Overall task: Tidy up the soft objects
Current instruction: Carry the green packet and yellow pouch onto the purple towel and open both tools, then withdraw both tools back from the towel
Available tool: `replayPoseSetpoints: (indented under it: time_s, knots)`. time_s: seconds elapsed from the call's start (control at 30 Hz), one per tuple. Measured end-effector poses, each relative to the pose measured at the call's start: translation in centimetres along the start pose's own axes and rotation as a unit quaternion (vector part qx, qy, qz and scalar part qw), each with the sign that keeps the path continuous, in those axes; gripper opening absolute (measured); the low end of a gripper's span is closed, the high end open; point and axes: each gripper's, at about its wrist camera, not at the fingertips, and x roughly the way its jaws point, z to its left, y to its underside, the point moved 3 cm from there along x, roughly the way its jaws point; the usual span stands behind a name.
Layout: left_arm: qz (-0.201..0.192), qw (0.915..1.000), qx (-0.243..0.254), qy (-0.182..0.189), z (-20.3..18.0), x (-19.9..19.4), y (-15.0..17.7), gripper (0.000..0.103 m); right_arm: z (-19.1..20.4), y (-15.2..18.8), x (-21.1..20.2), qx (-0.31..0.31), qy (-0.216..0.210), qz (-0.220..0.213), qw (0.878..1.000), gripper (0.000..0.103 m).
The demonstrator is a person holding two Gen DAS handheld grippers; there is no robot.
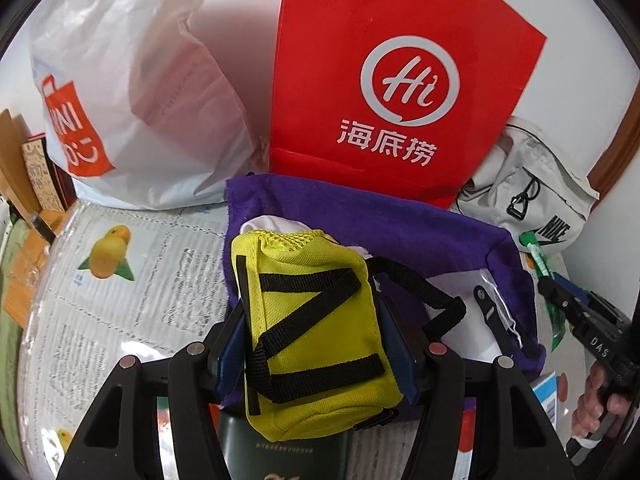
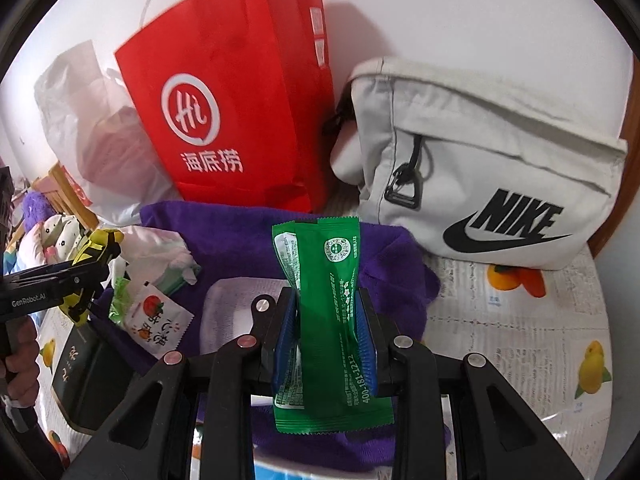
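The tabletop point(image 2: 520, 328) wears a clear-covered cloth printed with newsprint and yellow fruit, set against a white wall. At twelve o'clock stand a red paper bag point(image 1: 400, 80) and a white plastic bag point(image 1: 140, 100); a pale Nike pouch point(image 2: 480, 168) sits at two o'clock. A purple towel point(image 1: 400, 220) lies mid-table. The left gripper point(image 1: 316, 344) has its jaws clenched on a yellow pouch point(image 1: 316, 320) above the towel; the right gripper point(image 2: 326, 336) grasps a green sachet point(image 2: 332, 320).

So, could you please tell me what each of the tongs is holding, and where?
Left tongs: yellow pouch, gripped across its two long sides. Right tongs: green packet, pinched across its middle.
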Motion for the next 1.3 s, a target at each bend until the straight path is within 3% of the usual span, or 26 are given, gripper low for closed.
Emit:
replayPoseSetpoints:
  time_s: [0.53,0.63,0.9,1.3]
  knots:
    - [0.044,0.999,0.005,0.011,-0.8,4.5,-0.9,0.063,1.1,1.1,4.9,-0.017,-0.01,0.072,0.997,0.034]
    - [0.055,0.9982,0.001,0.023,-0.9,4.9,-0.9,0.07,1.1,1.1,4.5,-0.019,-0.012,0.067,0.998,0.041]
    - [0.063,0.9977,-0.003,0.026,-1.3,3.5,-0.4,0.072,1.0,0.9,1.5,-0.01,-0.021,0.04,0.999,0.059]
    - [0.022,0.9991,0.034,0.01,-2.2,-3.8,2.3,0.072,3.9,3.2,-6.6,-0.015,0.018,0.014,1.0,0.063]
